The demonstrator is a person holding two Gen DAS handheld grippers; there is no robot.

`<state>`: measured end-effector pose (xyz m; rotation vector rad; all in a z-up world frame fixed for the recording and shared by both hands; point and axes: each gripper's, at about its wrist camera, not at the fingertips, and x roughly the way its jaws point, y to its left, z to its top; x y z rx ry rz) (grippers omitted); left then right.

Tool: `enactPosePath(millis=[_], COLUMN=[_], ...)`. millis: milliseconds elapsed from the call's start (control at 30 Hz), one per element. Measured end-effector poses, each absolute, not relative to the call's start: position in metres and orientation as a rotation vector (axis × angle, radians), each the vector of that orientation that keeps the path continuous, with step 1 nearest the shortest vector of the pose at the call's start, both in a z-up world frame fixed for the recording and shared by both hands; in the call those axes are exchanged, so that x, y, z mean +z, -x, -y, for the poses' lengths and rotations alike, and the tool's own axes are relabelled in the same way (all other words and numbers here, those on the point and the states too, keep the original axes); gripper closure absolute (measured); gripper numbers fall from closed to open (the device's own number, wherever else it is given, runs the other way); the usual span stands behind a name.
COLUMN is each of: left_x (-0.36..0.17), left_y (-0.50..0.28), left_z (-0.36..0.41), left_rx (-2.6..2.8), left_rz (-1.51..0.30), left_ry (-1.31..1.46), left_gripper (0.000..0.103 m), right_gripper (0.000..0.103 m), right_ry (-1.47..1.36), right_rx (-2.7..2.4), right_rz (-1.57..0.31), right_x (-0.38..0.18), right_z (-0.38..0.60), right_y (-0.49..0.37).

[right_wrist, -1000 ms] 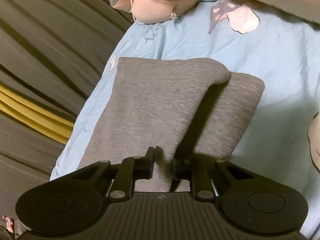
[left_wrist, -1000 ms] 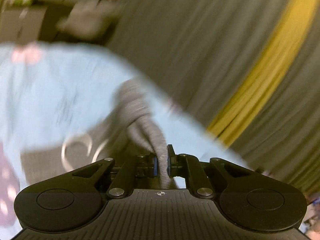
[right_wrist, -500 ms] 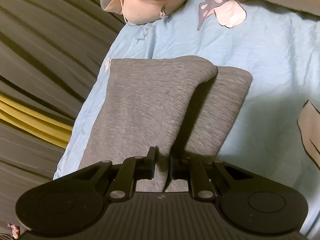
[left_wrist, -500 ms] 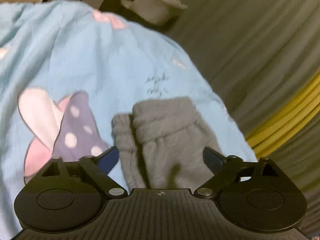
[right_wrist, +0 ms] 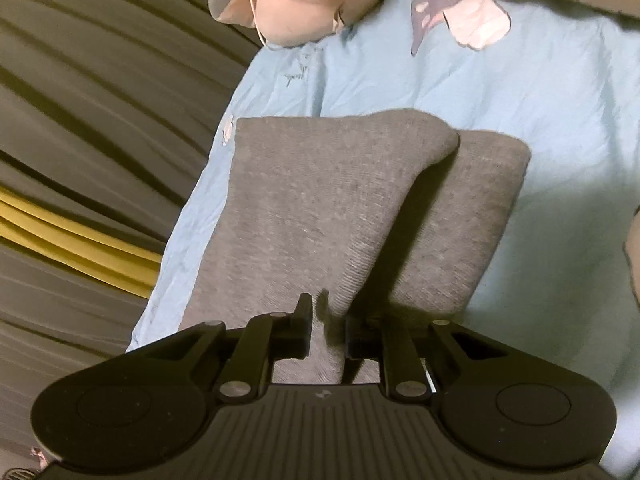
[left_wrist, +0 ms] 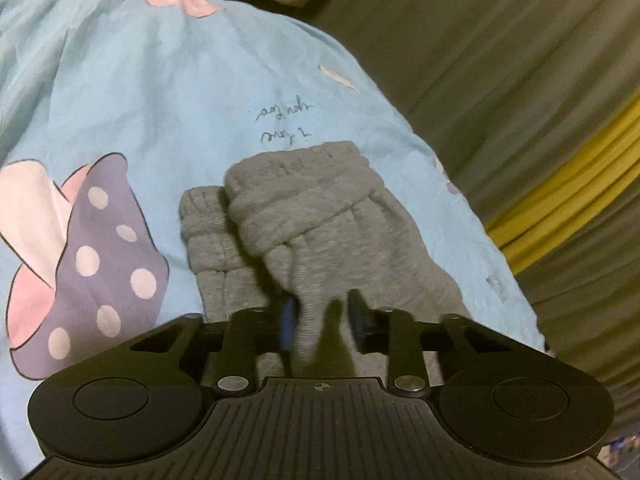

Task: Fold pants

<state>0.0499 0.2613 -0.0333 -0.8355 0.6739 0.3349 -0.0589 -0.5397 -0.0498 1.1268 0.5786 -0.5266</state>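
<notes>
Between the fingers of the left gripper a raised pinch of grey knit is seen; its jaws have just been closing, and the blurred blue-faced left pad is met by the fabric, while a dark gap is left at the right pad, so a firm clamp cannot be confirmed. The right gripper is clenched on a ridge of the same cloth, which is lifted up between its two black pads. The grey pants are laid folded lengthwise, one leg on top of the other, the upper layer narrower so that a strip of the lower leg is left showing at its right. The fabric is a ribbed heather grey; in the left wrist view the gathered cuffs are seen bunched side by side at the far end. The long axis is run away from each gripper, along the edge of a light blue bedsheet printed with a spotted bow. A pink plush toy is seen beyond the pants in the right wrist view.
</notes>
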Motion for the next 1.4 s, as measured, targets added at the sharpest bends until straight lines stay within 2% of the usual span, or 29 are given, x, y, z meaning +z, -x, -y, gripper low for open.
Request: enactPosePath(millis=[33,67,267,467,500,533,567,633,667,700,733,800,867,900,933,1000,1100,1133,1167,1233,1300,1333,1400], left_x=[-0.033,-0.032,-0.02,-0.032,-0.034,-0.034,-0.033,-0.024,-0.017,-0.008,0.003,0.025,0.045,0.051,0.054,0.052,0.032,0.022,0.013,-0.012,-0.042,-0.05,-0.046], left_y=[-0.047,-0.044,-0.022,-0.011,-0.01,-0.009,-0.006,0.0,0.004,0.007,0.01,0.008,-0.005,-0.016,-0.026,-0.052,-0.094,-0.104,-0.111,-0.117,-0.117,-0.115,-0.112], left_z=[-0.264,-0.268,-0.272,-0.27,-0.27,-0.271,-0.272,-0.273,-0.272,-0.269,-0.263,-0.242,-0.214,-0.197,-0.182,-0.154,-0.116,-0.104,-0.094,-0.077,-0.071,-0.068,-0.056], left_rx=[0.338,0.335,0.273,0.321,0.326,0.346,0.377,0.46,0.485,0.493,0.497,0.485,0.415,0.359,0.309,0.204,0.144,0.128,0.108,0.085,0.111,0.129,0.139], left_rz=[-0.668,-0.66,-0.574,-0.627,-0.629,-0.635,-0.638,-0.621,-0.596,-0.564,-0.533,-0.478,-0.459,-0.459,-0.462,-0.501,-0.619,-0.658,-0.692,-0.75,-0.837,-0.837,-0.828], left_ry=[0.851,0.869,0.883,0.82,0.821,0.825,0.827,0.829,0.823,0.809,0.78,0.688,0.584,0.552,0.539,0.532,0.507,0.485,0.46,0.421,0.384,0.33,0.197], left_gripper=[0.089,0.09,0.092,0.092,0.091,0.082,0.068,0.049,0.041,0.036,0.028,0.02,0.007,0.007,0.007,0.007,0.009,0.014,0.019,0.019,0.023,0.03,0.031], right_gripper=[0.093,0.098,0.098,0.098,0.098,0.098,0.098,0.085,0.082,0.077,0.077,0.075,0.07,0.062,0.048,0.032,0.03,0.028,0.028,0.017,0.014,0.009,0.004], right_ry=[-1.113,-1.09,-0.924,-0.906,-0.946,-0.982,-0.983,-0.934,-0.896,-0.863,-0.829,-0.753,-0.697,-0.68,-0.67,-0.686,-0.732,-0.746,-0.773,-0.801,-0.791,-0.784,-0.759], right_rx=[-0.538,-0.546,-0.558,-0.688,-0.692,-0.689,-0.707,-0.77,-0.809,-0.835,-0.853,-0.86,-0.792,-0.735,-0.665,-0.545,-0.46,-0.471,-0.464,-0.427,-0.419,-0.41,-0.39], right_rz=[-0.592,-0.596,-0.455,-0.582,-0.579,-0.568,-0.572,-0.575,-0.574,-0.565,-0.546,-0.505,-0.469,-0.463,-0.464,-0.489,-0.682,-0.744,-0.764,-0.743,-0.741,-0.747,-0.764], right_x=[-0.048,-0.045,0.004,-0.03,-0.037,-0.04,-0.039,-0.032,-0.026,-0.02,-0.013,0.0,0.011,0.014,0.013,0.003,-0.027,-0.034,-0.038,-0.041,-0.041,-0.042,-0.041], right_z=[0.54,0.54,0.529,0.542,0.545,0.549,0.551,0.552,0.55,0.549,0.545,0.535,0.519,0.511,0.503,0.49,0.489,0.494,0.499,0.504,0.498,0.498,0.496], right_y=[0.056,0.055,0.075,0.085,0.089,0.092,0.093,0.095,0.095,0.096,0.097,0.094,0.083,0.076,0.066,0.052,0.023,0.017,0.016,0.019,0.019,0.015,0.005])
